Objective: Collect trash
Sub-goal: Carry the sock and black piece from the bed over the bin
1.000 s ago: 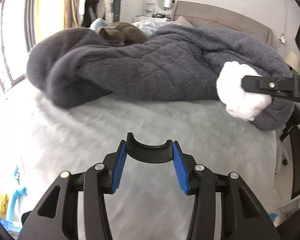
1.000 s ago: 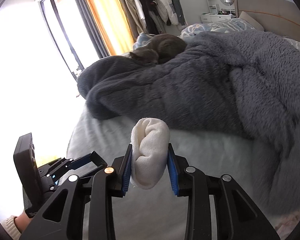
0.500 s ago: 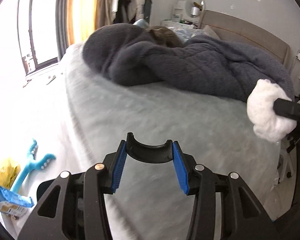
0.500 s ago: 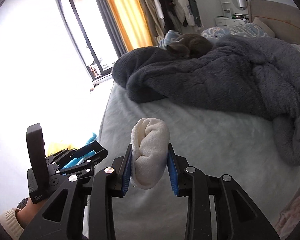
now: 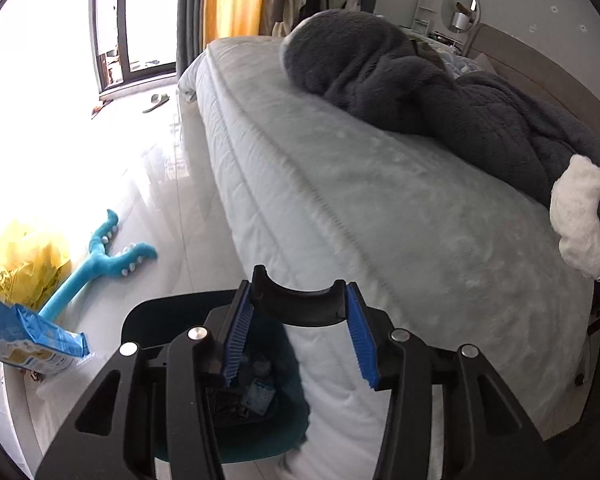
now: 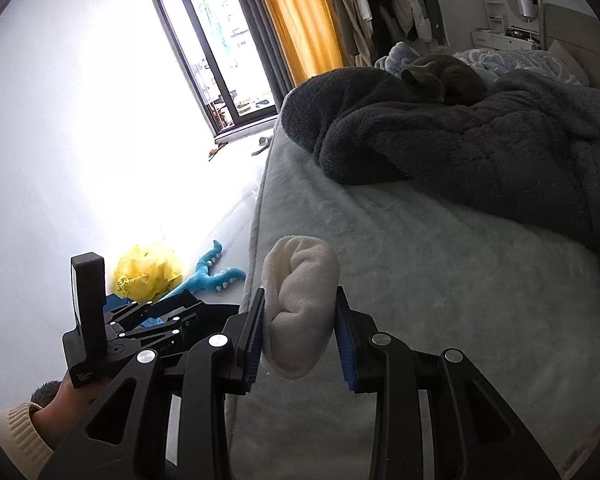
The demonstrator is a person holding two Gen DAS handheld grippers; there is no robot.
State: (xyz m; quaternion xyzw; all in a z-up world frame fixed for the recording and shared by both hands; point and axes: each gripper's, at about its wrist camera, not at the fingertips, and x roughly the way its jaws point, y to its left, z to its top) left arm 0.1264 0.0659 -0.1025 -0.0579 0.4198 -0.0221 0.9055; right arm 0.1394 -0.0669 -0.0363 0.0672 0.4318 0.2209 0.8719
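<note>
Over the bed edge: right gripper (image 6: 300,338) carries a white wad (image 6: 300,308), with the grey bed (image 6: 440,280) below and behind it.
Wad, handling: looks like soft fleecy cloth or tissue; I can't tell which. Light, squashy, not fragile, not slippery. It will bulge out of a loose pinch, so hold across the thick middle.
Wad vs fingers: clamped between the two blue pads of the right gripper. The top half stands proud above the tips, the lower end hangs just under the pads. Centred, slightly tilted.
Right fingers: closed on the wad, both pads touching it.
Left gripper (image 5: 300,340): fingers spread apart, nothing between the pads.
Bin (image 5: 260,440): dark teal, on the floor tight against the bed side, directly under the left gripper. Some scraps already inside.
Wad vs bin: from the left wrist camera the wad (image 5: 580,220) is out at the right edge, above the bed and well apart from the bin.
Floor clutter: yellow bag (image 5: 28,264), blue packet (image 5: 28,340), blue plush toy (image 5: 100,264), all near the bin.
Risk: grey blanket (image 6: 480,148) and the cat (image 6: 448,76) on it are well clear.
Next: my read is carry over the bin rim, then let go.
</note>
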